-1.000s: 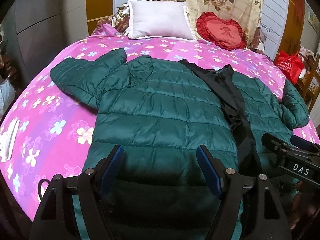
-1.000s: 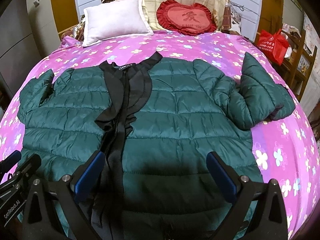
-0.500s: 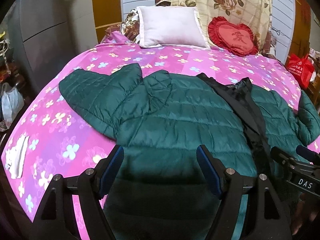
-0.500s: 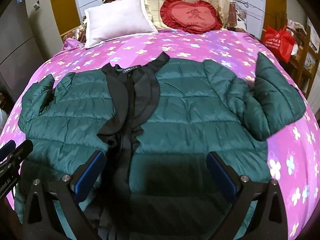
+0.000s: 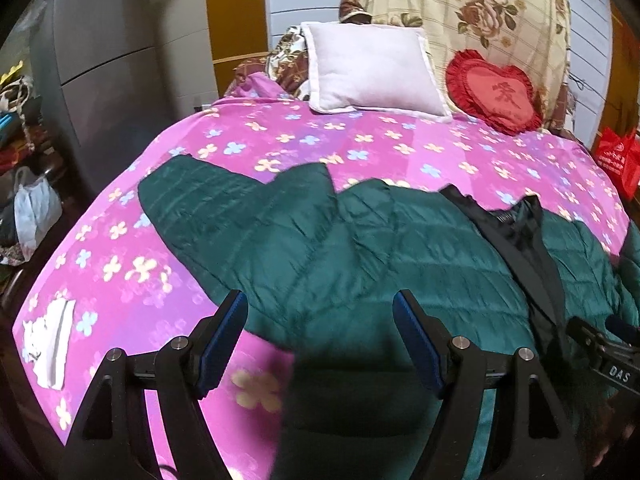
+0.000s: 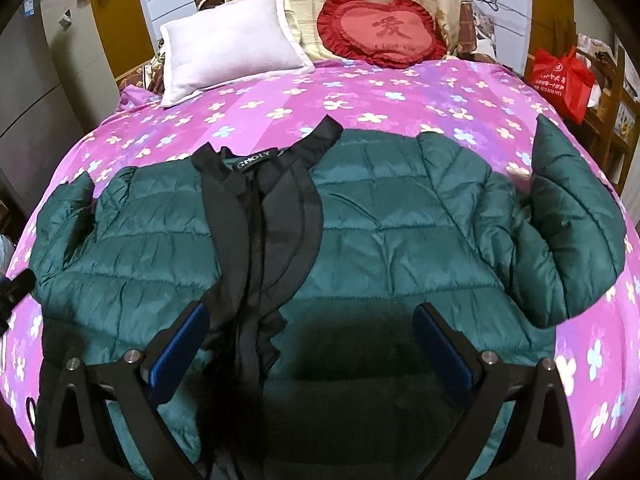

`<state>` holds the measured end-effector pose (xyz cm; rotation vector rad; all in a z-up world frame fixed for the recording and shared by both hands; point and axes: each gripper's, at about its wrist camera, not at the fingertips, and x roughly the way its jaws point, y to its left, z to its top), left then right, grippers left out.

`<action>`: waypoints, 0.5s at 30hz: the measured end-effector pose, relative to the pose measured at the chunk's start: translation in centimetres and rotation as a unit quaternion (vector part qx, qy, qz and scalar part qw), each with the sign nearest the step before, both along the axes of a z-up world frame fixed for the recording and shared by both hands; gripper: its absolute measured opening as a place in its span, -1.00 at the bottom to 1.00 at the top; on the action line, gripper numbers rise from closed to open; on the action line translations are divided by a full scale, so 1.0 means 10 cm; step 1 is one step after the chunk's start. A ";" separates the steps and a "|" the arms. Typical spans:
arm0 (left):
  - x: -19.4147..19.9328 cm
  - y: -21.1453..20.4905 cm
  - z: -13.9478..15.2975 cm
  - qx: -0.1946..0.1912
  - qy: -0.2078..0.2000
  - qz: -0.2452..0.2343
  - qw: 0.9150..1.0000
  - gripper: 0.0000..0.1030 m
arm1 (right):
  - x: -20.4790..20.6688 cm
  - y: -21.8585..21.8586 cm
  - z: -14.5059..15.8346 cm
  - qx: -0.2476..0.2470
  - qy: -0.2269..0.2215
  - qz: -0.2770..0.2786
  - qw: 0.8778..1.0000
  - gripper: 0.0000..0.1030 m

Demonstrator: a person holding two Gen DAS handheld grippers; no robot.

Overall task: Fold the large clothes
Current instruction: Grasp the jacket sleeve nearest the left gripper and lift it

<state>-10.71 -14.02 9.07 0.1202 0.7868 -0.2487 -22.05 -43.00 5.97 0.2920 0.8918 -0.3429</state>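
Note:
A dark green quilted jacket [image 5: 360,248] [image 6: 400,216] lies spread face up on the pink flowered bedspread [image 5: 320,140], its black front bands [image 6: 260,232] lying open down the middle. One sleeve [image 5: 224,208] stretches out to the left. The other sleeve [image 6: 572,220] is bent back at the right. My left gripper [image 5: 320,320] hovers open over the jacket's lower left edge, its left finger over bare bedspread. My right gripper [image 6: 312,320] hangs open above the lower front, just right of the black bands. Nothing sits between either pair of pads.
A white pillow [image 5: 372,76] and a red heart cushion [image 6: 380,32] lean at the bed's head. A red bag [image 6: 560,76] sits off the right side. A small white item [image 5: 48,344] lies near the bed's left edge, with a grey cabinet [image 5: 112,72] and floor bags [image 5: 32,208] beyond.
My left gripper has slid left, from over the jacket's body to its left edge and the bare bedspread. The right gripper has shifted slightly over the lower front. Both stay open.

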 end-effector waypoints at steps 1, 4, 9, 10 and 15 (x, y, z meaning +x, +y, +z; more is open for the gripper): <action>0.04 0.03 0.01 0.001 -0.002 0.004 1.000 0.08 | 0.01 -0.01 0.00 -0.002 0.001 0.000 1.000 1.00; 0.17 0.14 0.05 0.003 -0.009 0.020 1.000 0.08 | 0.02 -0.04 -0.01 -0.002 0.002 -0.001 1.000 1.00; 0.40 0.36 0.08 0.002 -0.014 0.045 0.999 0.08 | 0.03 -0.04 -0.03 -0.002 0.003 0.002 1.000 1.00; 0.44 0.39 0.08 0.006 -0.016 0.049 0.999 0.08 | 0.04 -0.04 -0.04 -0.003 0.003 0.003 1.000 1.00; 0.67 0.57 0.04 0.014 -0.018 0.068 0.997 0.08 | 0.08 -0.03 -0.05 -0.005 0.005 0.005 1.000 1.00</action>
